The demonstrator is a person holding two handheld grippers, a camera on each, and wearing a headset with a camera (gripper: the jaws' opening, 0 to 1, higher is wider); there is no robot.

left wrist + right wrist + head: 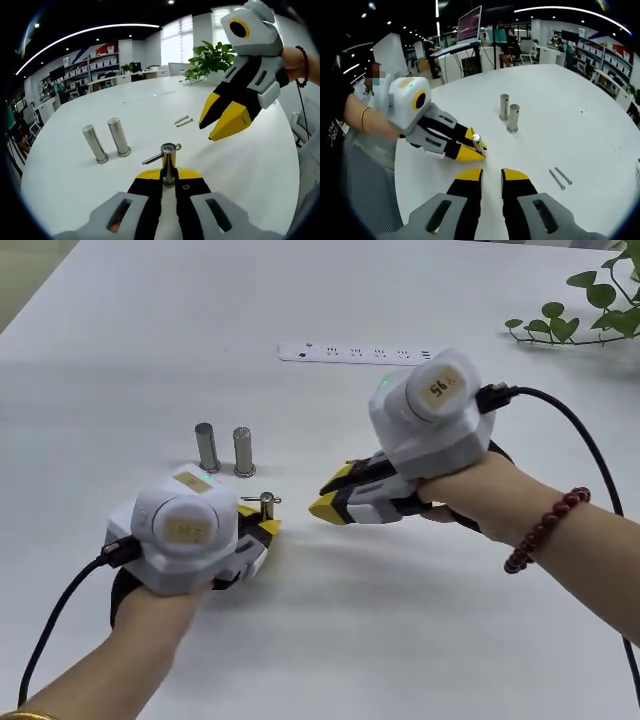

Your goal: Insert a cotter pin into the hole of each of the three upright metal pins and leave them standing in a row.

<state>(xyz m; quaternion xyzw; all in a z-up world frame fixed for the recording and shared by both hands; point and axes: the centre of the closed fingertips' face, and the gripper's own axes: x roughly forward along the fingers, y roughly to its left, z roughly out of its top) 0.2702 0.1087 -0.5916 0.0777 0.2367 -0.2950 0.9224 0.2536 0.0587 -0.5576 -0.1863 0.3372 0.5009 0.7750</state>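
Note:
My left gripper (262,523) (168,176) is shut on an upright metal pin (266,505) (168,162) that stands on the white table. A cotter pin (159,156) sits through the hole near that pin's top. Two more metal pins (207,447) (243,451) stand side by side just behind and to the left, with no gripper near them. My right gripper (325,496) (492,176) hovers to the right of the held pin, open, nothing between its jaws. Two loose cotter pins (183,120) (559,178) lie on the table beyond it.
A white power strip (360,353) lies at the back of the table (420,620). A leafy plant (590,310) trails in at the far right corner. Cables run back from both grippers.

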